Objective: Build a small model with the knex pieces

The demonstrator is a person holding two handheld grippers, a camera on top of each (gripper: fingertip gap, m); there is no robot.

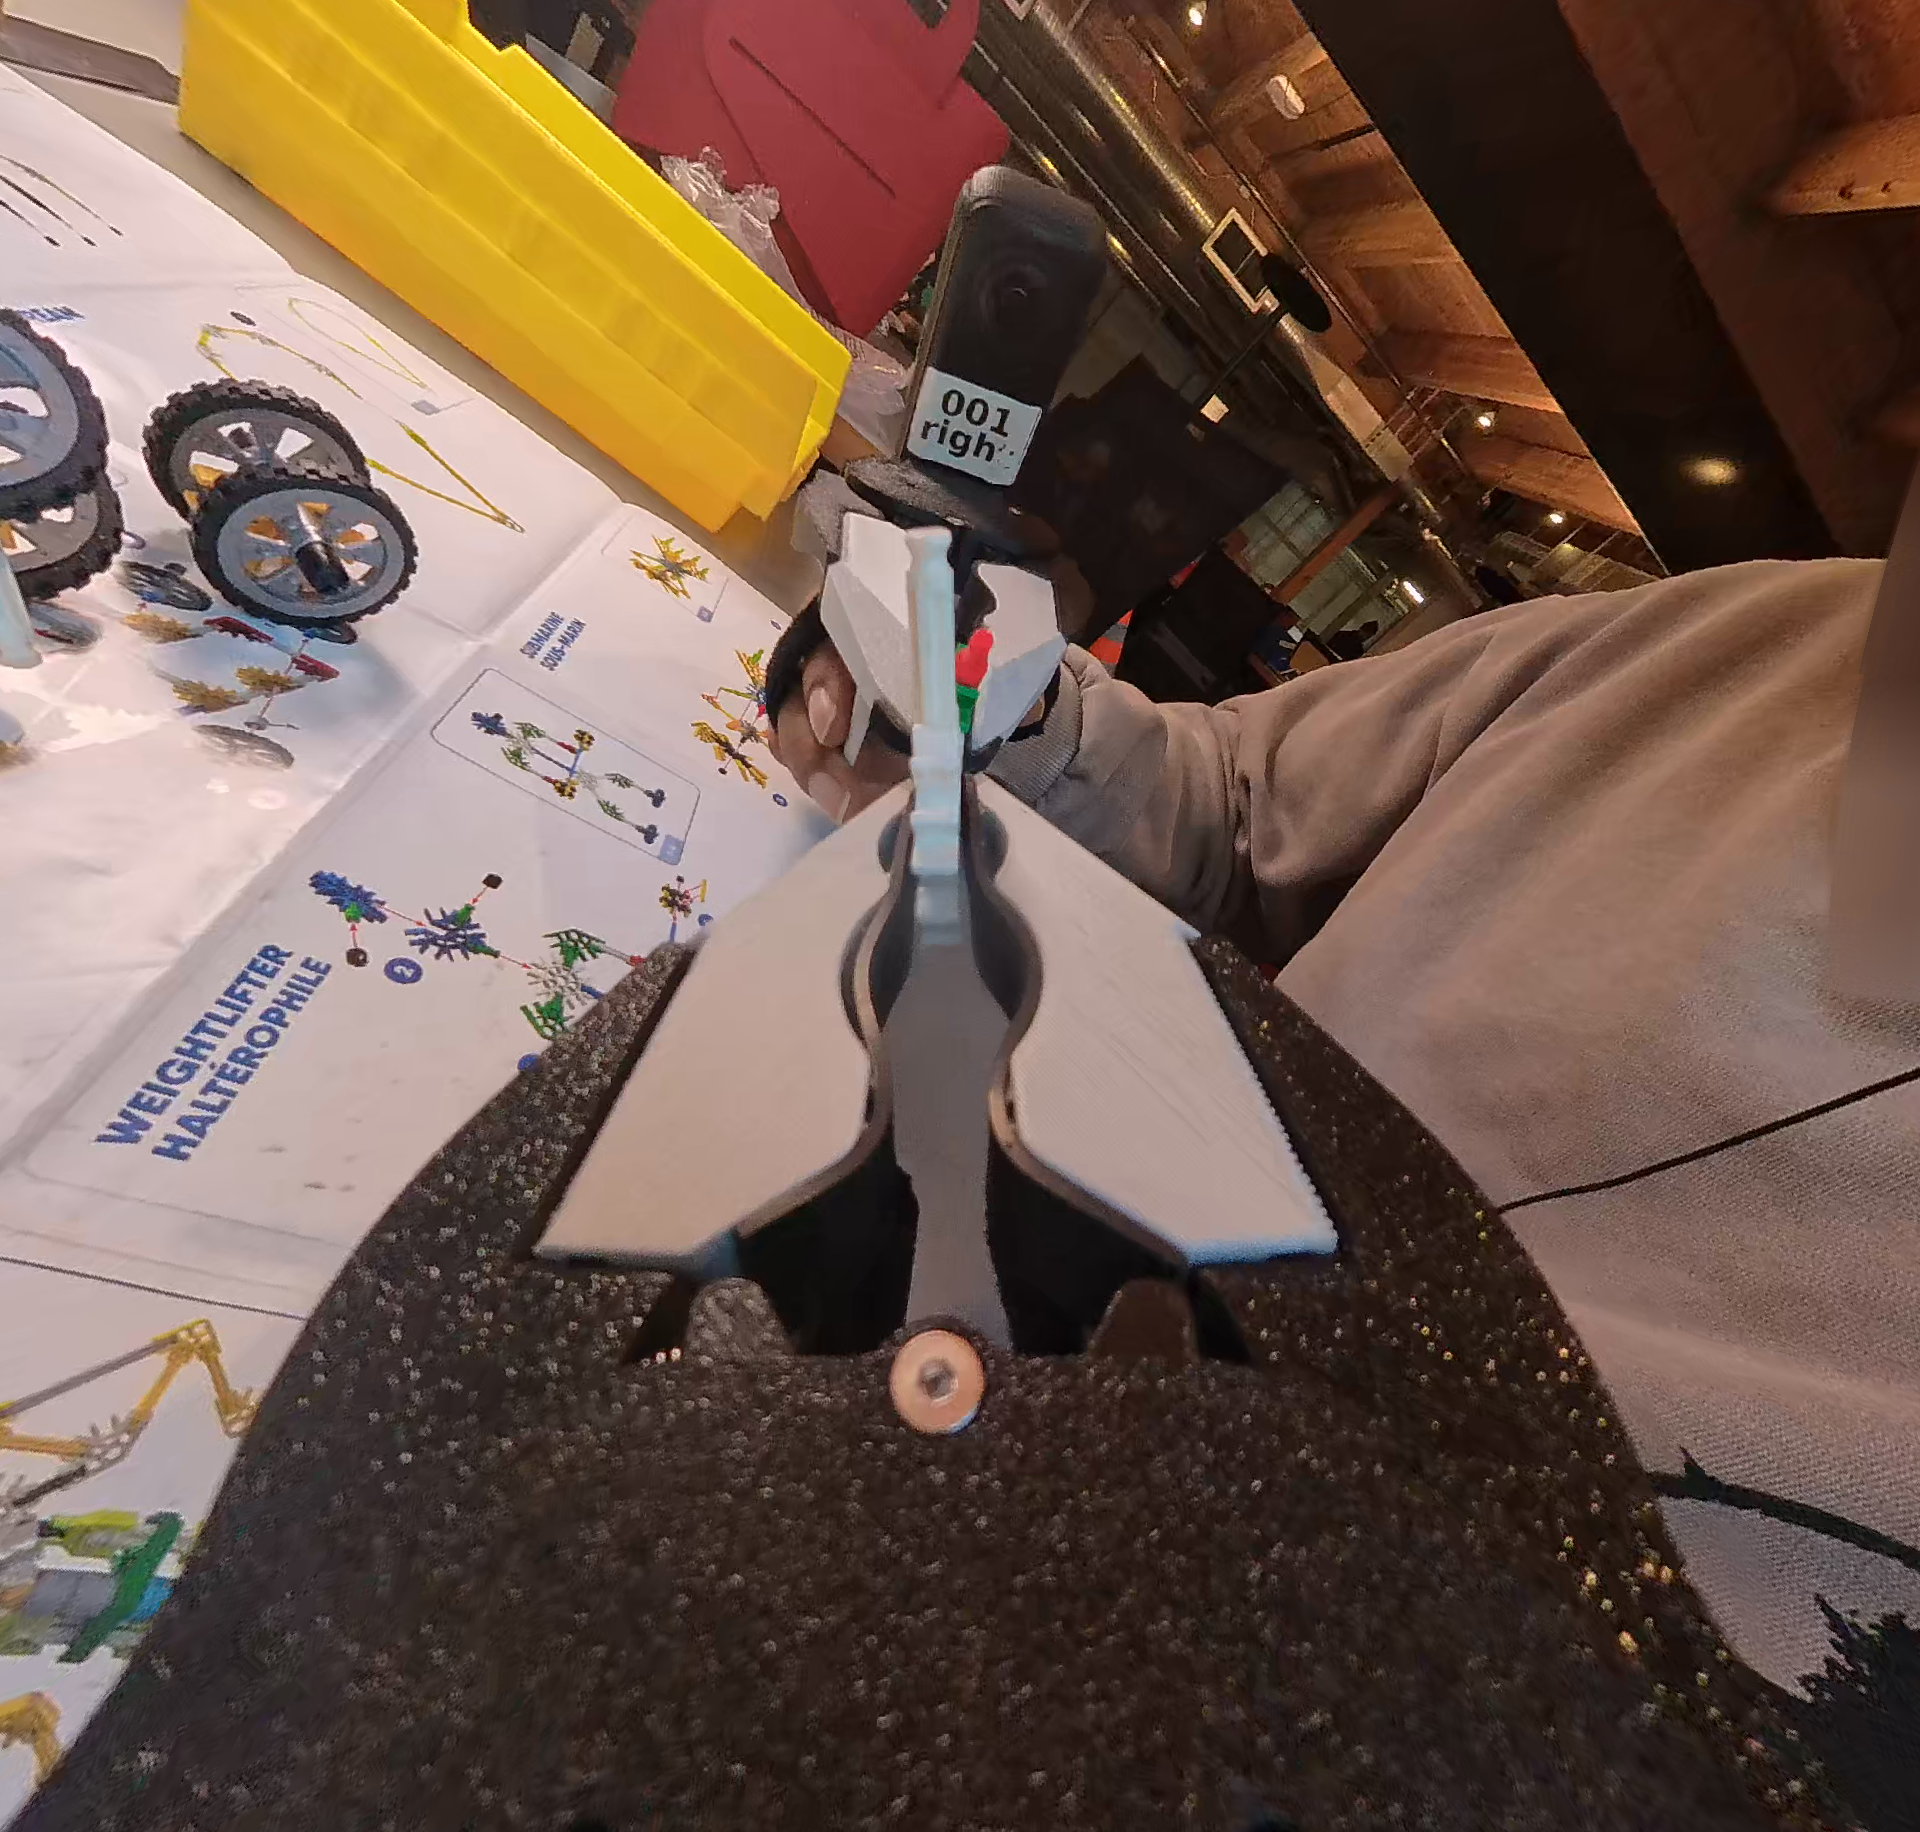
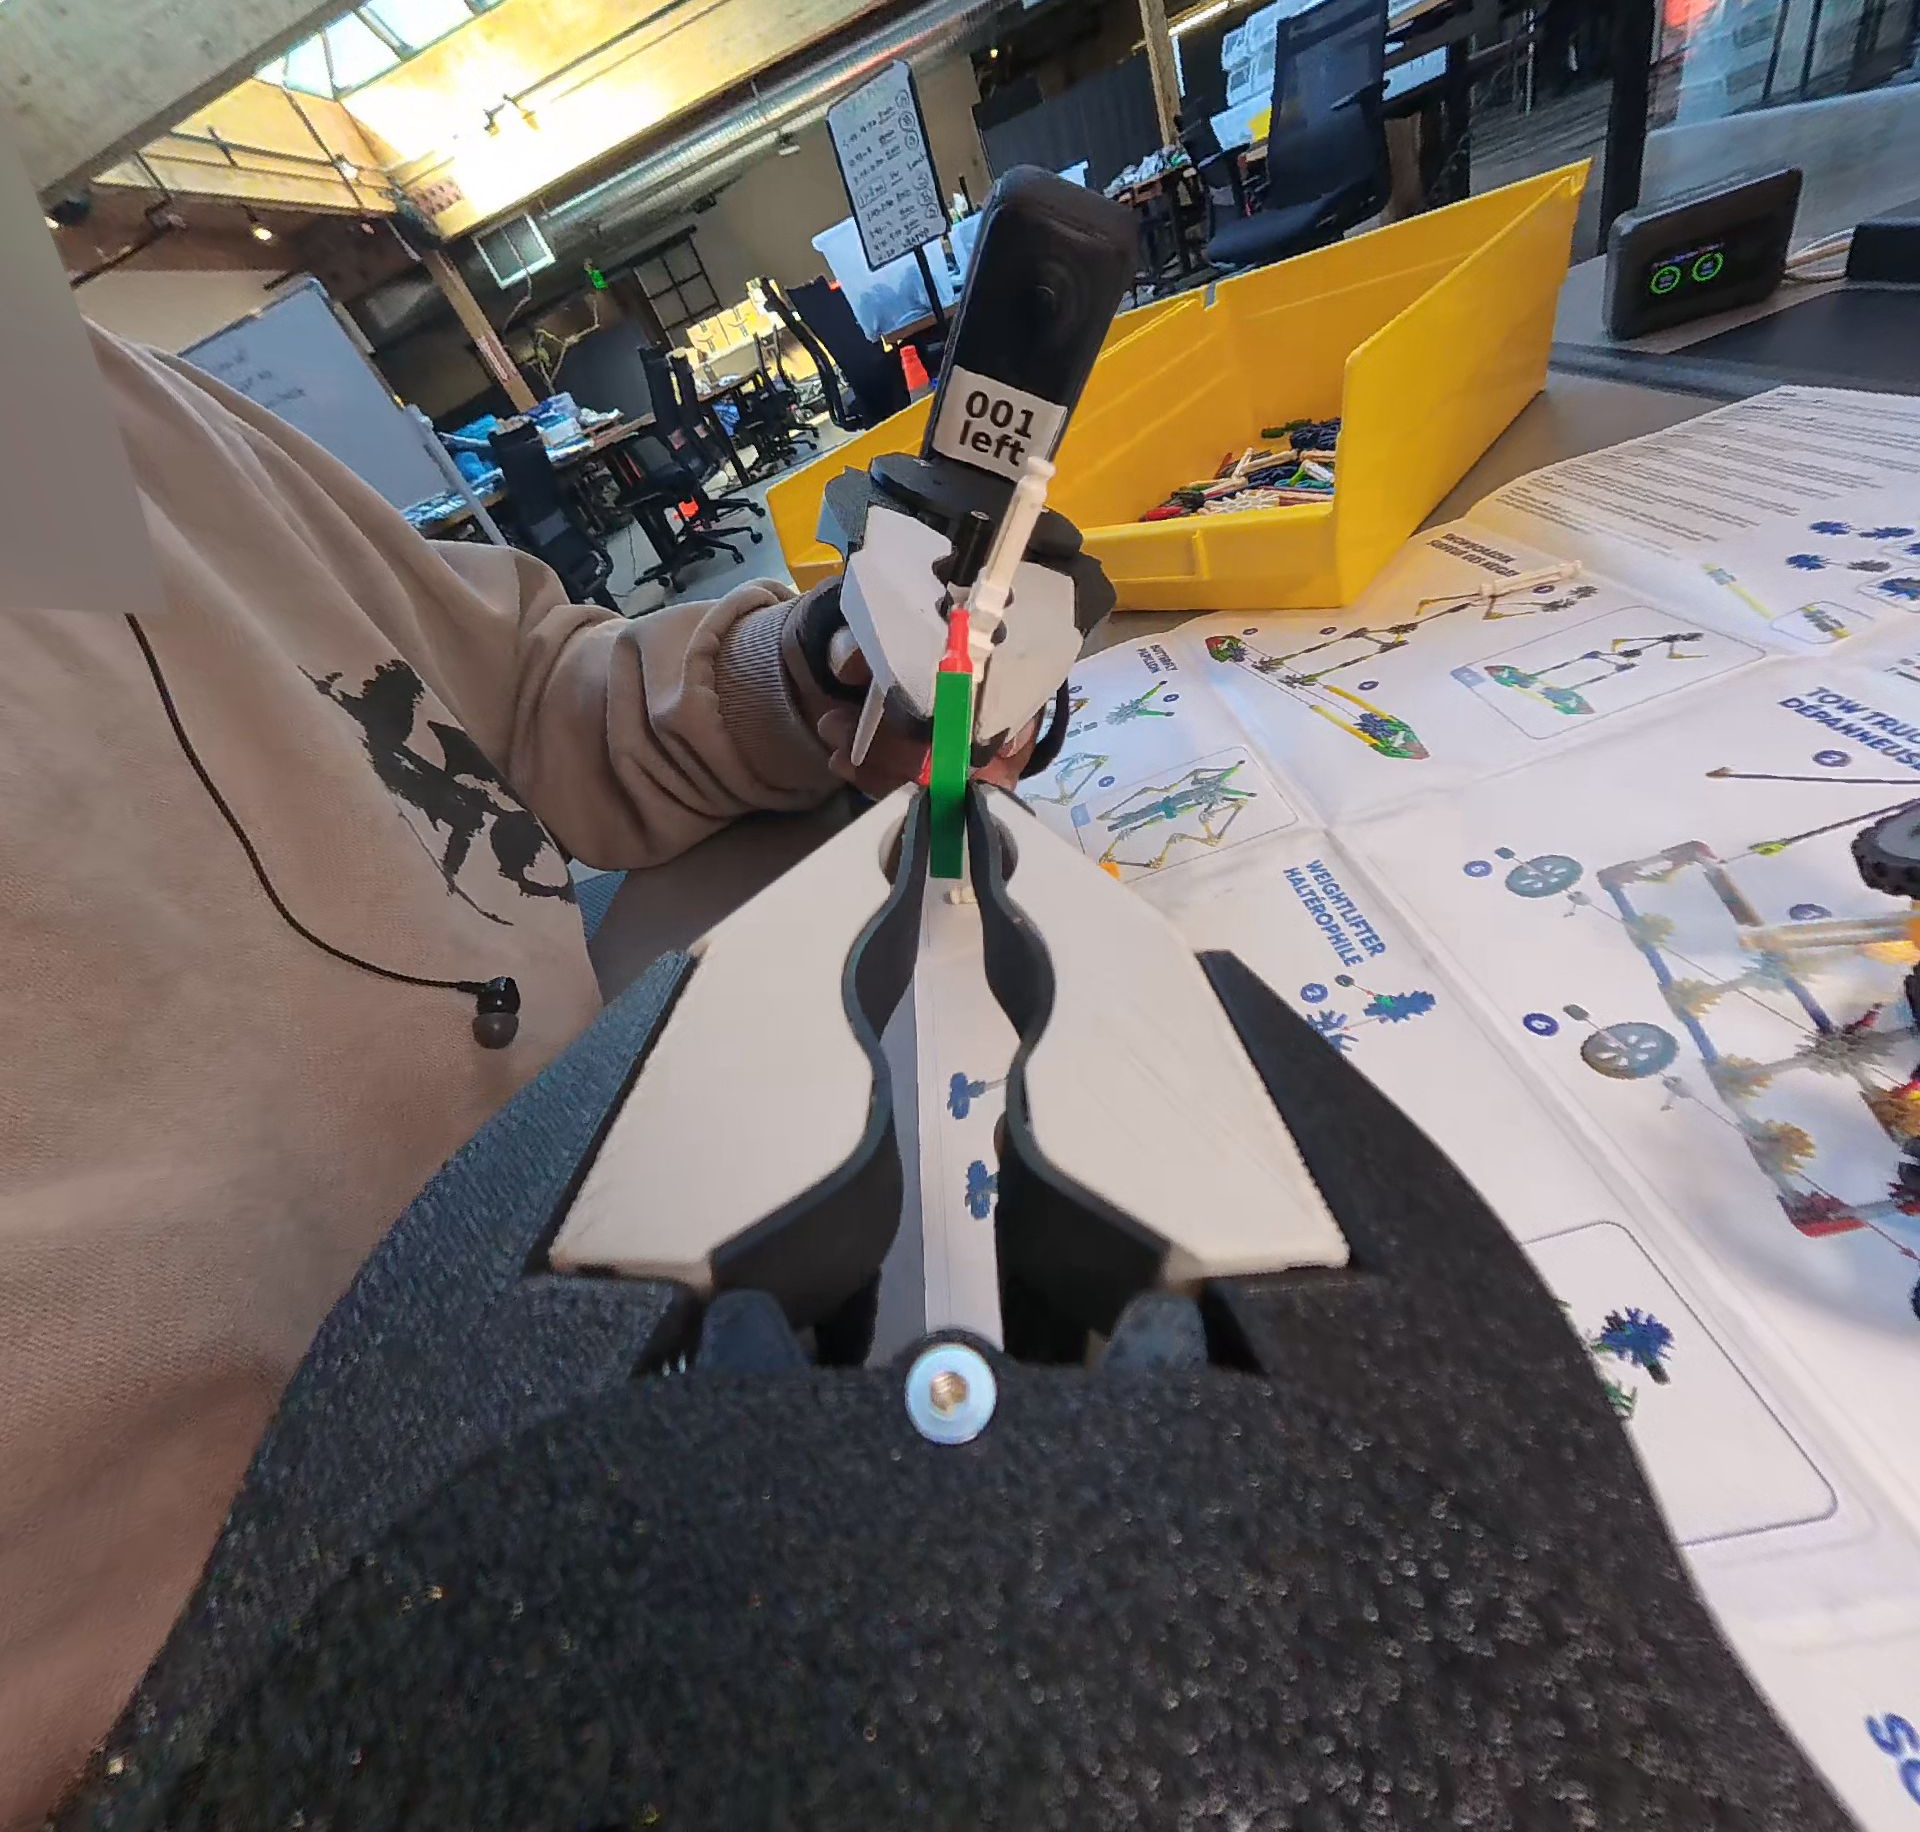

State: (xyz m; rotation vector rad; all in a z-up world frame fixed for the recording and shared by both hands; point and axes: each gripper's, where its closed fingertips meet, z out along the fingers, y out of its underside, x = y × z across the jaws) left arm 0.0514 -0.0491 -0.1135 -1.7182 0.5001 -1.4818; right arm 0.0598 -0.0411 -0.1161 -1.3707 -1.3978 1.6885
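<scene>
Your left gripper [image 1: 938,852] pinches a white rod [image 1: 932,702]. Your right gripper [image 2: 948,832] pinches a green piece [image 2: 950,774]. Yellow bin [image 2: 1403,411] sits upper right w/ wheels [image 1: 281,504] at mid-left.

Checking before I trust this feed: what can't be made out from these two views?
- Left wrist view: the piece in the right gripper is mostly hidden behind the white rod that the left gripper holds.
- Right wrist view: whether the rod touches the green piece is unclear; they overlap.
- Right wrist view: wheeled model is cut off by the right edge.
- Yellow bin: parts too small.
</scene>
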